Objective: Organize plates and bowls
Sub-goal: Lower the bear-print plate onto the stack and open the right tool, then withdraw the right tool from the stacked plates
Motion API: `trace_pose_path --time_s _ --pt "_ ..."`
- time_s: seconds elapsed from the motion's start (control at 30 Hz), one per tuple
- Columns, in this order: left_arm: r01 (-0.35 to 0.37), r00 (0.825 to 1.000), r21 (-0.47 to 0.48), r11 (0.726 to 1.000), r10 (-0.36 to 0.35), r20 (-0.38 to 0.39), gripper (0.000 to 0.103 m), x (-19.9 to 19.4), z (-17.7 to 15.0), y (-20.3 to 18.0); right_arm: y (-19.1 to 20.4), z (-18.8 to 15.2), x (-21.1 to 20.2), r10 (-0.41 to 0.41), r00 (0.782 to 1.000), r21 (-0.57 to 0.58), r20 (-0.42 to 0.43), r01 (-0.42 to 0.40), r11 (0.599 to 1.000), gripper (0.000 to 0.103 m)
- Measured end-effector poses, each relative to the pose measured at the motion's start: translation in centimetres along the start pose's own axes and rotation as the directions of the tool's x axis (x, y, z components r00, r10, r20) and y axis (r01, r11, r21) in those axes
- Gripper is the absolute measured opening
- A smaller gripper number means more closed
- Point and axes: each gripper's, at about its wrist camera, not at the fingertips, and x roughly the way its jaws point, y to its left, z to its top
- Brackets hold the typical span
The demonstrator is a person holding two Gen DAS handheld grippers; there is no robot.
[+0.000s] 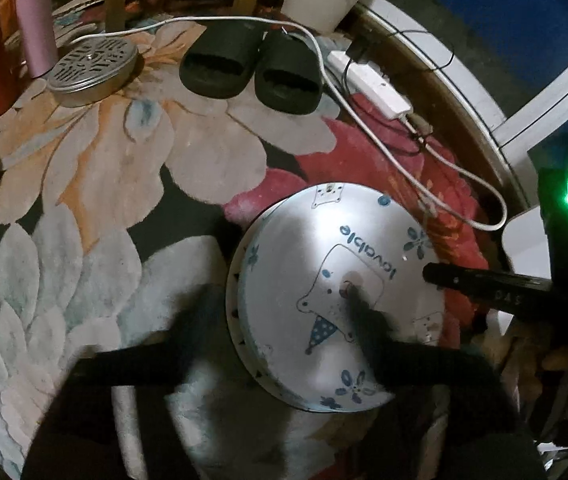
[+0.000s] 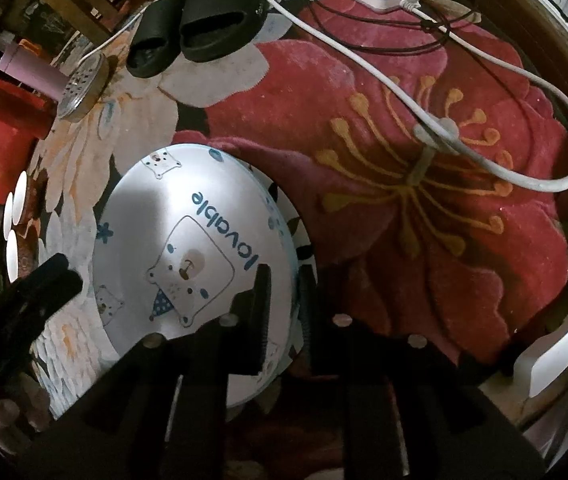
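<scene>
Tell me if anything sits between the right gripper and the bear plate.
Nothing visible does. The right gripper already straddles the rim of the bear plate, one finger over the plate's face, the other outside its edge. The cord and slippers lie farther off on the rug.

The plate (image 1: 336, 296) lies on the rug (image 1: 96, 184). Behind it sit the slippers (image 1: 252, 70), side by side; left of them the perforated tin (image 1: 92, 70), then the tumbler (image 1: 36, 20). The power strip (image 1: 372, 84) lies right of the slippers.
</scene>
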Motion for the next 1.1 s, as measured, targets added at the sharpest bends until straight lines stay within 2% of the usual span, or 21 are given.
trace_pose_path --time_s 0.03,0.07,0.1,0.13,0.23,0.37,1.1 --pt "0.0 1.0 -0.002 1.0 0.0 0.003 0.095 -0.2 -0.1 0.1 0.2 -0.1 -0.3 0.001 1.0 -0.006 0.011 -0.001 1.0 0.039" --pt "-0.008 1.0 -0.001 1.0 0.008 0.003 0.095 -0.3 -0.2 0.2 0.4 -0.2 -0.7 -0.005 0.999 -0.019 0.031 0.005 1.0 0.054" --pt "-0.016 1.0 0.001 1.0 0.016 0.003 0.096 -0.5 -0.4 0.2 0.6 -0.2 -1.0 -0.006 0.999 -0.031 0.047 0.008 0.999 0.086" --pt "-0.027 1.0 0.002 1.0 0.027 0.002 0.096 -0.6 -0.5 0.3 1.0 -0.3 -1.3 -0.002 0.998 -0.046 0.067 0.006 0.999 0.103" --pt "-0.042 0.999 -0.001 0.999 0.042 0.004 0.097 -0.9 -0.8 0.7 2.5 -0.4 -2.1 -0.019 0.993 -0.109 0.121 0.032 0.994 0.103" --pt "-0.058 0.998 -0.002 0.998 0.058 0.008 0.097 -1.4 -1.1 1.1 4.2 -0.6 -2.2 -0.018 0.991 -0.154 0.135 0.039 0.987 0.103" --pt "-0.108 0.994 -0.089 0.99 0.111 0.023 0.098 -3.6 -2.0 4.9 7.6 -1.8 -1.5 0.001 0.994 -0.203 0.111 0.021 0.979 0.103"
